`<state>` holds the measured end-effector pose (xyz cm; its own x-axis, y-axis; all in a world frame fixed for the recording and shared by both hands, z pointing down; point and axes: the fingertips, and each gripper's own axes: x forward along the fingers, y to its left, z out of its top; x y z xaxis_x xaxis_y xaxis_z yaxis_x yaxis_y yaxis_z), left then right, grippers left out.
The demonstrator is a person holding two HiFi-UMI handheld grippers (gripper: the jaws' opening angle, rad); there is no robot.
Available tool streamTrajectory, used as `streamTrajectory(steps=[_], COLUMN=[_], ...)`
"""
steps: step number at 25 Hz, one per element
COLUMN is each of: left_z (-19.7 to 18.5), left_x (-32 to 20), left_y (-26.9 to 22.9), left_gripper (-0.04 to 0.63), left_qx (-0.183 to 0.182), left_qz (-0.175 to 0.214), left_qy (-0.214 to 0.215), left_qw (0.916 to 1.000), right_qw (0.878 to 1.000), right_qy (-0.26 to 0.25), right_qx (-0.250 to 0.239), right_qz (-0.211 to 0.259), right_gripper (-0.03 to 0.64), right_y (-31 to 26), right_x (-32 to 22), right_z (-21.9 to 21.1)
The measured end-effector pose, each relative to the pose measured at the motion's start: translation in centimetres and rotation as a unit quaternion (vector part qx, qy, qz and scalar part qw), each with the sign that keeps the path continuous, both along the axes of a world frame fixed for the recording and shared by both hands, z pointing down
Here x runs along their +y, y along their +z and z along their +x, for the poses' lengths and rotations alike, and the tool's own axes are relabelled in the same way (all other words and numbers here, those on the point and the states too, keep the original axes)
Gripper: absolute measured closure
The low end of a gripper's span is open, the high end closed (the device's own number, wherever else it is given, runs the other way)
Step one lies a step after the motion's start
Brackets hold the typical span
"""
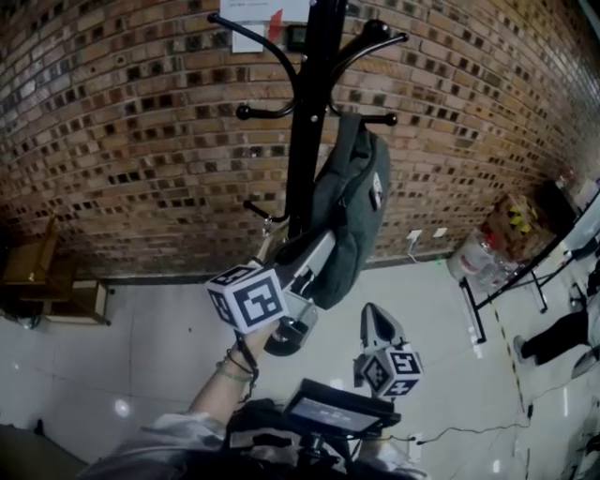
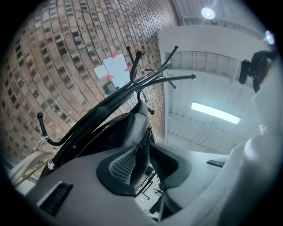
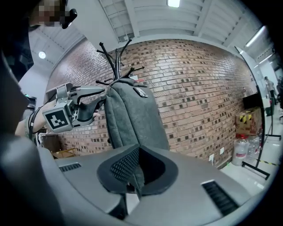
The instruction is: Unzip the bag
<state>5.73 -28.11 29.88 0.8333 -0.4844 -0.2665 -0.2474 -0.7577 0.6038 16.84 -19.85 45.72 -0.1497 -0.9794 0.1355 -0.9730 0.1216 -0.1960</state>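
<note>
Head view dim, edges warped. Gripper views fisheye, blk corners. Ceiling light glares; bag backlit.

the bag hangs on the coat rack before the brick wall, left gripper at its edge.

**Hidden, Cropped and Unreadable**

In the head view the coat rack ran off the top edge, and its foot was hidden behind the bag and the left gripper; the paper on the wall was cut by the same edge, its print too small to read; a person's leg was cropped at the right edge. In the left gripper view the zip pull was small and blurred; the bag's lower part lay behind the jaws. In the right gripper view the right gripper hid the bag's bottom; the box bore unreadable print.
</note>
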Motion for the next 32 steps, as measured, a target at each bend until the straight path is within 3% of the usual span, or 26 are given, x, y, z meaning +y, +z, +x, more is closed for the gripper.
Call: streamTrajectory(steps=[8,14,18,21,26,27,32], left_z=[0.4,-0.1,0.2,0.3,0.4,0.4,0.2], left_x=[-0.1,0.6,0.3,0.2,-0.2,-0.3,-0.1], left_y=[-0.7,-2.8,-2.2,-2.2,-1.9,-1.9,-1.9], left_gripper=[0.500,0.500,0.500,0.500,0.522,0.551,0.571], left_qx=[0.010,0.104,0.087,0.094,0.042,0.040,0.056], left_qz=[-0.012,-0.023,-0.024,-0.031,-0.005,-0.004,-0.010], left_qy=[-0.032,-0.016,-0.029,-0.029,-0.061,-0.063,-0.061], left_qw=[0.9994,0.9942,0.9955,0.9947,0.9973,0.9972,0.9965], right_qw=[0.998,0.996,0.996,0.995,0.995,0.995,0.996], right_qy=[-0.057,-0.083,-0.092,-0.094,-0.098,-0.098,-0.089], right_qx=[-0.004,-0.011,-0.016,-0.018,-0.023,-0.024,-0.023], right_qz=[0.000,0.001,0.005,0.004,-0.005,-0.006,-0.003], right_gripper=[0.627,0.627,0.627,0.627,0.627,0.627,0.628], right_y=[-0.4,0.0,-0.2,0.1,0.9,1.0,1.0], right_x=[-2.2,-3.2,-3.4,-3.6,-3.6,-3.6,-3.7], right_z=[0.3,0.3,0.3,0.5,0.3,0.3,0.6])
